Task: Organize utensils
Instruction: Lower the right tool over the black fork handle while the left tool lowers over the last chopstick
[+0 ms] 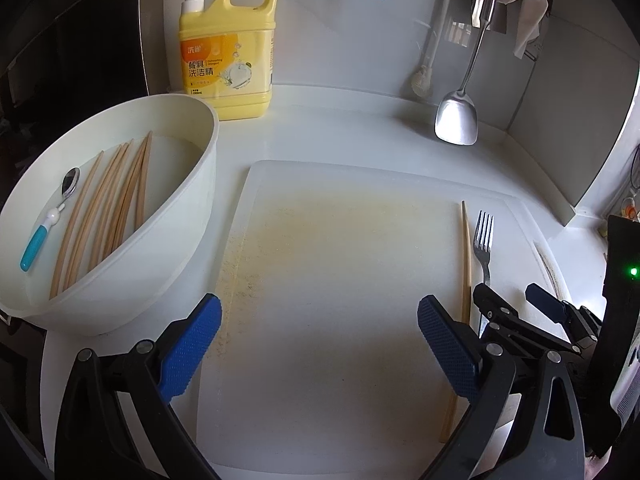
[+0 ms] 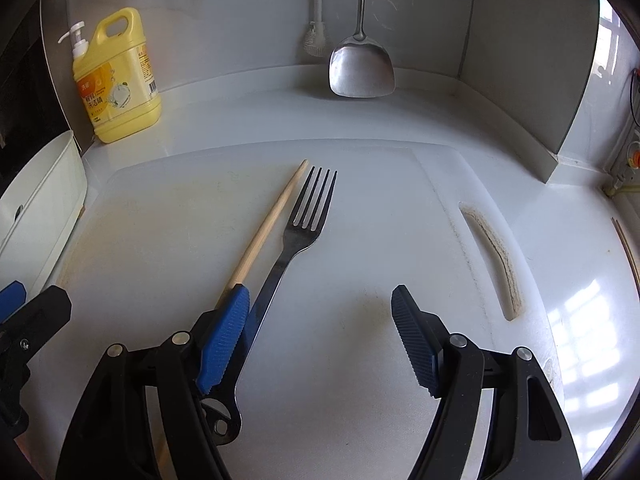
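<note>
in the left wrist view, the left gripper (image 1: 319, 344) hangs low in the frame over the white cutting board (image 1: 340, 280), its blue pads wide apart with nothing between them. a white bowl (image 1: 192, 240) sits at the left, holding a bunch of wooden chopsticks (image 1: 116, 208) and a small spoon with a blue handle (image 1: 48, 224). one loose chopstick (image 1: 466, 260) and a metal fork (image 1: 483, 240) lie side by side at the right of the board, next to the right gripper (image 1: 516, 304). a yellow dish soap bottle (image 1: 228, 52) stands at the top. in the right wrist view, the right gripper (image 2: 320, 340) is open and empty too; the fork (image 2: 304, 220) and chopstick (image 2: 272, 224) run up the middle, just by its left pad, and the fork handle slips under it. i think the step now is picking up one of these two. next, the gripper must slide left so the thin fork sits between the pads, then squeeze.
</note>
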The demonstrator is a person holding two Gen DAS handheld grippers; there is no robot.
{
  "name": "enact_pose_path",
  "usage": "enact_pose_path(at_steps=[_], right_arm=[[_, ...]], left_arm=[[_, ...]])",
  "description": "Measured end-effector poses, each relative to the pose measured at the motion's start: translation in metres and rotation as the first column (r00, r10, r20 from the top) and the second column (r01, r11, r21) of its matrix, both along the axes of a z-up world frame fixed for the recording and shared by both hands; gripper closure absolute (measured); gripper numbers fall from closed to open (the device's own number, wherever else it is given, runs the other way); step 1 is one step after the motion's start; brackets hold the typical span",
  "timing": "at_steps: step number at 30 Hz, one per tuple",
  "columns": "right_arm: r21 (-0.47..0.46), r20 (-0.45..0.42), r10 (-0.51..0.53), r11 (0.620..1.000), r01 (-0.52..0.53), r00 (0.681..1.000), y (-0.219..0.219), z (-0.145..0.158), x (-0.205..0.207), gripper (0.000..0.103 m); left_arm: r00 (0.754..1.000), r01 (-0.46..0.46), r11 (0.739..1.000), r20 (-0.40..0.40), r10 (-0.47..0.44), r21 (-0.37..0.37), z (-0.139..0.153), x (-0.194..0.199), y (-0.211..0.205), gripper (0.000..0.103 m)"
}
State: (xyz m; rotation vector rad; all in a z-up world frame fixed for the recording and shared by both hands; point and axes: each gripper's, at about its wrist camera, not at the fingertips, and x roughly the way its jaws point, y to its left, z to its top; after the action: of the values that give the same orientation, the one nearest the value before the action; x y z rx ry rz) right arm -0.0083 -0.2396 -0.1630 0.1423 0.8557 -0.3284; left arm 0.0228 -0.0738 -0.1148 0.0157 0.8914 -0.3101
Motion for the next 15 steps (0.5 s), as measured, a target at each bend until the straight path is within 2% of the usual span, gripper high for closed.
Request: enact_pose_path(at_steps=[6,15], right_arm=[[-0.059,0.0,0.018,0.998,-0.018,1.0,-0.002,0.0,-0.008,0.034],[-0.066,0.009,0.011,0.998,-0.01,1.0,-0.026,0.0,-0.017,0.034]], left_arm=[[1.0,0.014,1.0,-0.01,-0.014,0.002,-0.004,-0.001,-0.011,0.006],[0.997,0.052,0.998,-0.05,-0.051,0.022,-0.014,0.002,-0.039,0.006]])
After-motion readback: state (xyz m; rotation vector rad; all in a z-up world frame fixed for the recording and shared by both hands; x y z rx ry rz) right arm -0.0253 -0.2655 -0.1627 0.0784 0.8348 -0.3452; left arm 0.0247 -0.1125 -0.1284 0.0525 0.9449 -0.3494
